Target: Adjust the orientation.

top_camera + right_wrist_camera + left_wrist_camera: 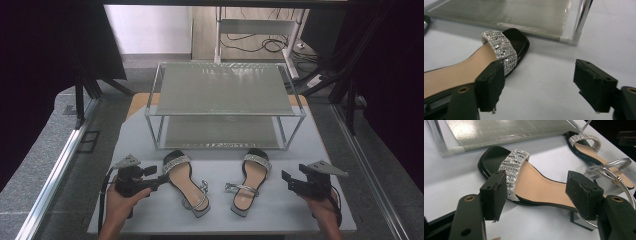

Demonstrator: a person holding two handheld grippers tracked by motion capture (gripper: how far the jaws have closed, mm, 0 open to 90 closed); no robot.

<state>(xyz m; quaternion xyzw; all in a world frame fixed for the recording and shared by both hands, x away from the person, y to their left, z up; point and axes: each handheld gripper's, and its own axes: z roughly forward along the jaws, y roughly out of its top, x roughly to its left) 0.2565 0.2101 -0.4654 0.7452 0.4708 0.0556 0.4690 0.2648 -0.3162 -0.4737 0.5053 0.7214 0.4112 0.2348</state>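
Note:
Two black sandals with rhinestone toe bands and silver ankle straps lie on the grey table in front of a shoe rack. The left sandal has my left gripper at its outer edge, open, with the jaws framing the sandal's middle and holding nothing. The right sandal lies toe toward the rack. My right gripper hovers open to the right of it, a small gap away; its left jaw lines up with the toe band, and bare table lies between the jaws.
A two-tier metal shoe rack with mesh shelves stands behind the sandals; its lower shelf sits just past the toes. Dark curtains flank the table. Cables lie on the floor beyond.

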